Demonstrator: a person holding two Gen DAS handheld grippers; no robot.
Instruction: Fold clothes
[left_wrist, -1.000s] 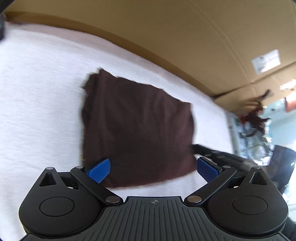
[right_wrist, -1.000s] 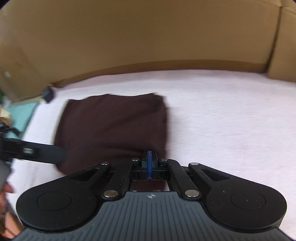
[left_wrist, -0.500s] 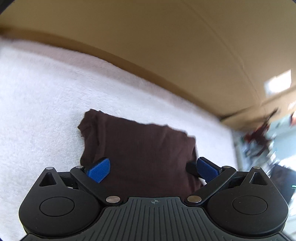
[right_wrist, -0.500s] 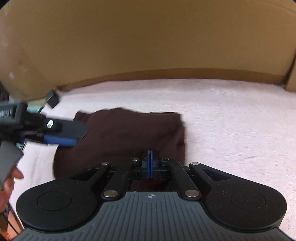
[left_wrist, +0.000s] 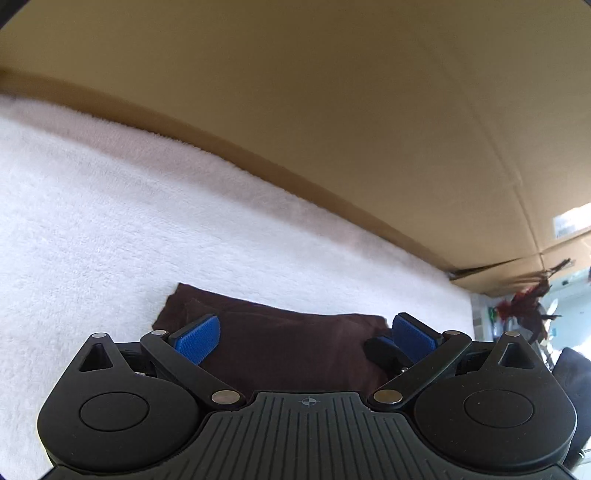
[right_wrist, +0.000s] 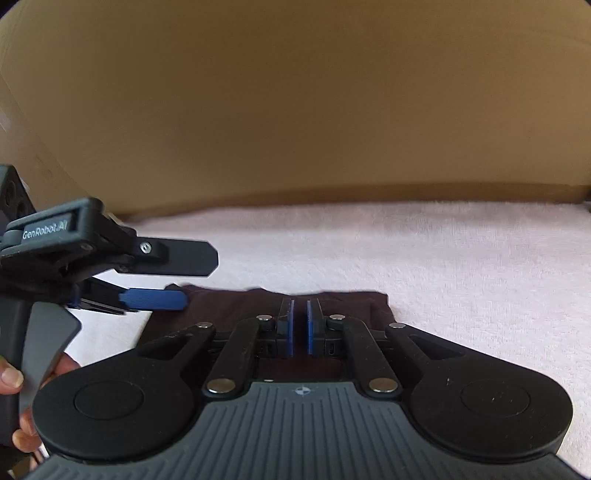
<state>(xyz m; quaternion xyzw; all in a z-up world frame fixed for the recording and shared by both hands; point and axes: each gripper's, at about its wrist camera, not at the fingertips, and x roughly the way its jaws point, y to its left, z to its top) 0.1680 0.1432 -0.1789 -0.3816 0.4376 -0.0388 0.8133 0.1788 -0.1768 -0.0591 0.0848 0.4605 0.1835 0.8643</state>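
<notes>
**Two claws over a folded dark garment**

Left wrist view: the left claw (left_wrist: 306, 334) has its blue pads (left_wrist: 197, 334) spread wide, with nothing pressed between them. Just beyond lies the dark brown garment (left_wrist: 284, 343), folded into a compact rectangle on a fluffy white worktop (left_wrist: 147, 236). A brown cardboard wall (left_wrist: 332, 129) stands behind. At the garment's right end, the tip of the right claw (left_wrist: 380, 349) shows beside the left claw's right pad. Whether it touches the cloth cannot be told from here.

Right wrist view: the right claw (right_wrist: 299, 325) shows a narrow gap between its pads. Its jaws have just been opening, and no cloth is pinched between them; the garment (right_wrist: 240, 306) lies flat just past them. This suggests a release, with the fold left to rest. From this side the left claw (right_wrist: 173, 277) hangs above the garment's left end, one finger over the other, apart from the cloth. A person's hand (right_wrist: 22, 384) grips its handle at the lower left.

Only this view shows the hand, and the left claw's clearance.
</notes>
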